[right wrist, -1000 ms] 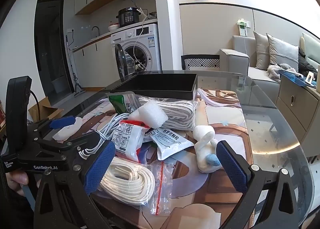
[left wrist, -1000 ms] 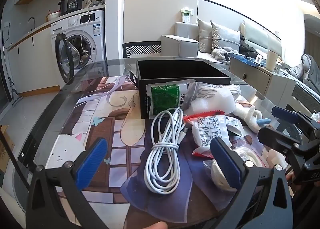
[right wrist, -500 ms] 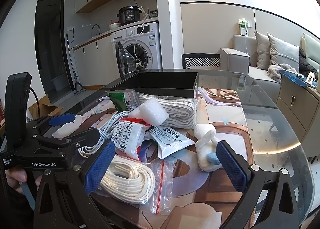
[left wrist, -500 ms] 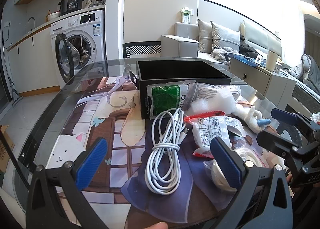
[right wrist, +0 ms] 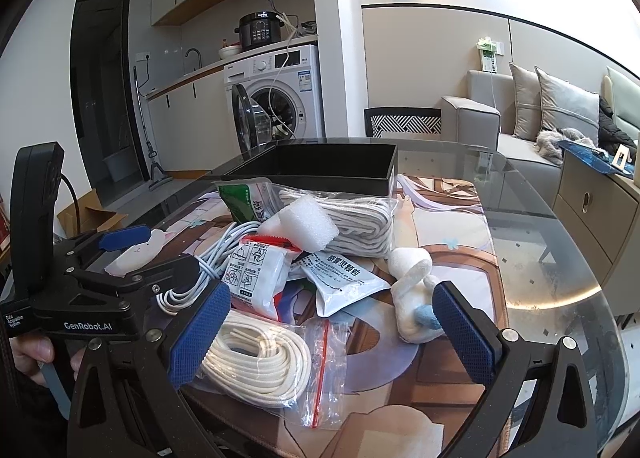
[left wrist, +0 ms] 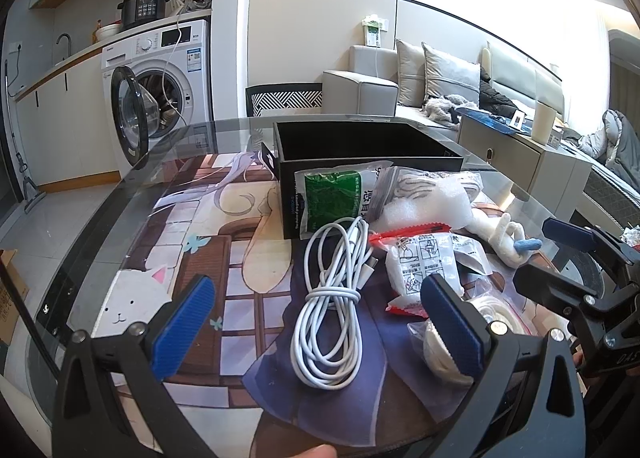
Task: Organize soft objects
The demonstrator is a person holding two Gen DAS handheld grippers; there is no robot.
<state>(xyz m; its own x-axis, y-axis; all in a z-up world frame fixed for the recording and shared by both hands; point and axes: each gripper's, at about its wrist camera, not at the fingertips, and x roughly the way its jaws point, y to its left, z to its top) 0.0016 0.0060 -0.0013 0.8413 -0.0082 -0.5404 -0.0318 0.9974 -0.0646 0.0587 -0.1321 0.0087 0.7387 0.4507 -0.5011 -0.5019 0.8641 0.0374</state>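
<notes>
A pile of soft goods lies on the glass table in front of an empty black box. It holds a coiled white cable, a green packet, a red-edged white packet, a white foam block, a bagged grey rope, a bagged cream rope, a silver sachet and a white plush toy. My left gripper hangs open over the cable. My right gripper hangs open above the cream rope.
A printed mat covers the table's middle, and bare glass runs to the round edge on the right. Beyond stand a washing machine with its door open, a patterned chair and a sofa.
Both grippers have drifted only slightly; the right gripper sits a little lower in the left wrist view. The pile has not moved.
</notes>
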